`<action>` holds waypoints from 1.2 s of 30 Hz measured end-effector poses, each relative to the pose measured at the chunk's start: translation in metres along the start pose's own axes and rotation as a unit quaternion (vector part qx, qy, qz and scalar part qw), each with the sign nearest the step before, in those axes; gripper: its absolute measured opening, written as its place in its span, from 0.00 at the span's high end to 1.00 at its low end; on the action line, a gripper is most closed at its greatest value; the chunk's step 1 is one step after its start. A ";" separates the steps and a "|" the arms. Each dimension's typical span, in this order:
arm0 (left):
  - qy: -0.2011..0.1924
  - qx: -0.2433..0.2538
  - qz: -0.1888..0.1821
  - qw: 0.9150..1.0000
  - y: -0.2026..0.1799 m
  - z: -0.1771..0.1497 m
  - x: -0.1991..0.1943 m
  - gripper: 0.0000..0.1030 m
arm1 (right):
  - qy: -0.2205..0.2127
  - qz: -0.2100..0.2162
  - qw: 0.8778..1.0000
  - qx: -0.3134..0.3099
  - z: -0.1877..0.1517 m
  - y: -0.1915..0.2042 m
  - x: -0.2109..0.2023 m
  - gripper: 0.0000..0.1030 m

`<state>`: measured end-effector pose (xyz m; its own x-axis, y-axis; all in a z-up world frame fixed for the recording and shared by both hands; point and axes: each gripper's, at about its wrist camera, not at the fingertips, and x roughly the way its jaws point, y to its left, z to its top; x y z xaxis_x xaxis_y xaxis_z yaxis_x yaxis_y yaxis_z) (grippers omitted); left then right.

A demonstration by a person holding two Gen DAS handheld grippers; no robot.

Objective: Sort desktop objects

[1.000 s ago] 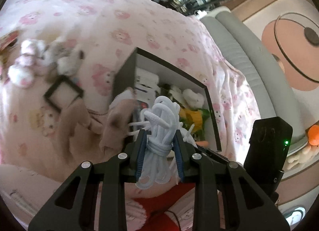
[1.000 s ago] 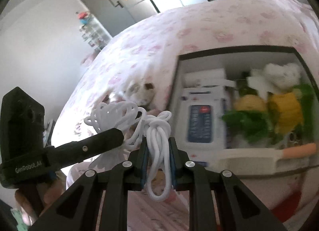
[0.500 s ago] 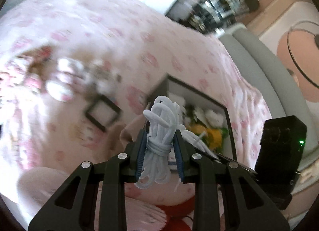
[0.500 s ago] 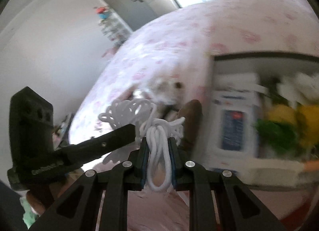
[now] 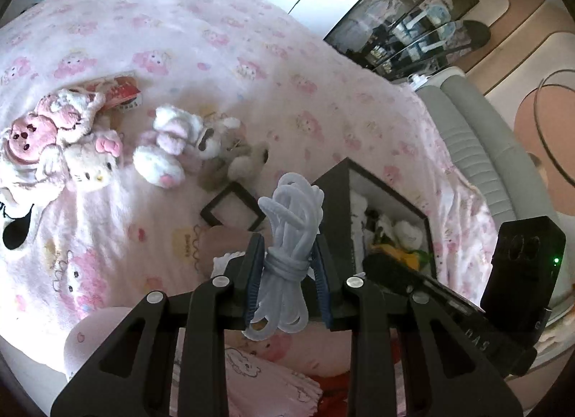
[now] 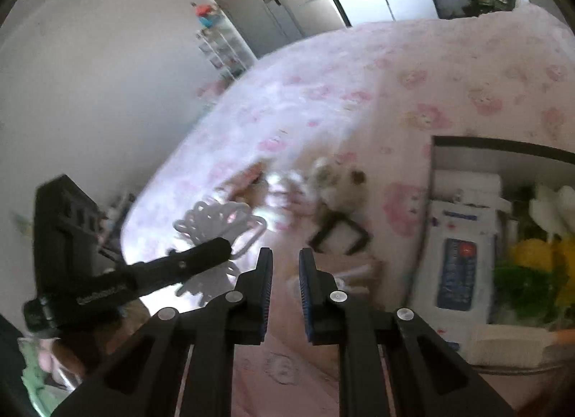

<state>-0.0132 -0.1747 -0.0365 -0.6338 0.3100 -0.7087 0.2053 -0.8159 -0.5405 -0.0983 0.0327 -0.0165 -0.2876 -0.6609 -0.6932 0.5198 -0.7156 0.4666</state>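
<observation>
Left gripper (image 5: 287, 282) pinched the coiled white cable (image 5: 290, 233) at its wrapped waist, held in the air above the pink bedspread (image 5: 222, 57), just left of the black storage box (image 5: 336, 208). Right gripper (image 6: 284, 289) had fingers slightly parted, nothing between them. Cable looked light, floppy, a bit slick; the bound waist was the sensible hold, since loose loops could snag. Plush toys (image 5: 169, 151) lay far left.

Motion blur smears the plush toys (image 6: 337, 179) in the right wrist view.
</observation>
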 end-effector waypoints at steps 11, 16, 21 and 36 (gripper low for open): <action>0.010 -0.048 0.034 0.998 0.045 -0.007 0.012 0.75 | 0.107 -0.123 0.978 -0.130 -0.025 0.035 0.097 0.58; 0.007 -0.059 0.052 0.997 0.060 -0.004 0.016 0.74 | 0.140 -0.163 0.965 -0.149 -0.031 0.028 0.138 0.50; 0.032 -0.063 0.053 0.996 0.072 -0.005 0.035 0.74 | 0.166 -0.106 0.977 -0.076 -0.029 0.005 0.162 0.68; 0.010 -0.071 -0.003 0.997 0.074 -0.009 0.031 0.74 | -0.005 0.013 1.000 -0.014 0.017 0.013 0.044 0.76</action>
<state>-0.0108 -0.2212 -0.1023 -0.6203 0.3255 -0.7136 0.3067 -0.7367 -0.6026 -0.1176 -0.0094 -0.0315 -0.2821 -0.6820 -0.6747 0.5496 -0.6913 0.4691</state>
